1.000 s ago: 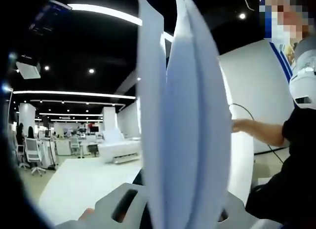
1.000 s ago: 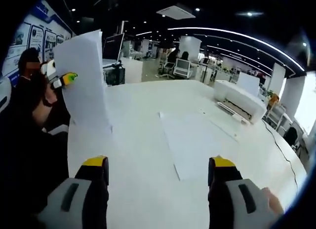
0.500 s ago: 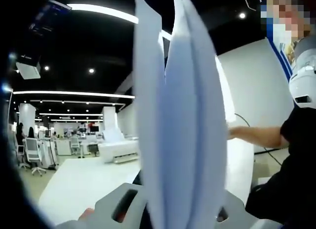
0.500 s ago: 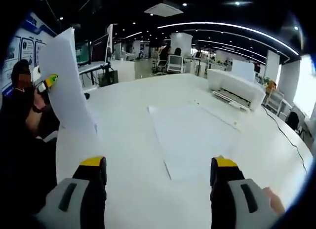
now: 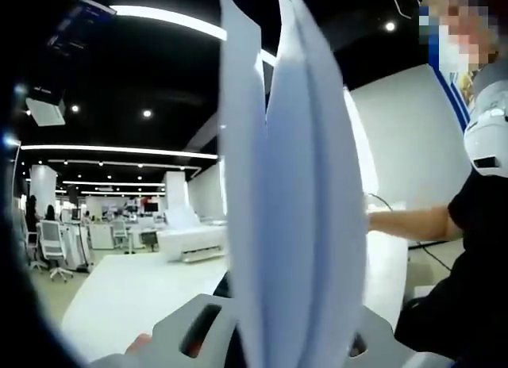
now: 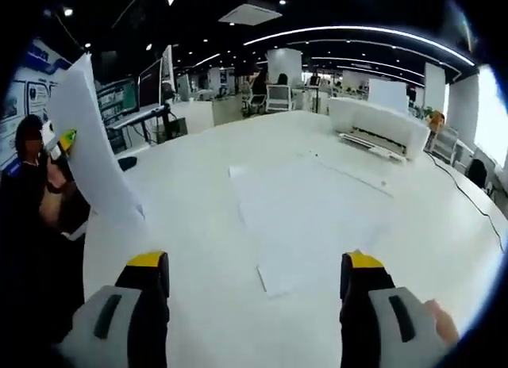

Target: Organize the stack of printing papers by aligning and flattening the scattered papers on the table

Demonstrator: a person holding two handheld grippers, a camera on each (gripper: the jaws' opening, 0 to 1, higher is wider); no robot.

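Note:
In the left gripper view, several white paper sheets (image 5: 294, 193) stand upright between my left gripper's (image 5: 278, 344) grey jaws, which are shut on them; the sheets fan apart toward the top. In the right gripper view, the same held sheets (image 6: 91, 154) hang above the table's left edge, with the left gripper's yellow tip (image 6: 67, 138) on them. More sheets (image 6: 309, 217) lie flat and loosely overlapped on the white table (image 6: 198, 249). My right gripper (image 6: 254, 277) is open above the table, its yellow-tipped jaws wide apart with nothing between them.
A white printer (image 6: 373, 126) sits at the table's far right, with a cable (image 6: 468, 209) trailing along the right edge. A person in dark clothes (image 6: 32, 225) stands at the left. Office desks and chairs (image 6: 270, 98) lie beyond the table.
The right gripper view has swung, so the flat sheets sit more central and the held sheets further left. The left gripper still holds the upright sheets.

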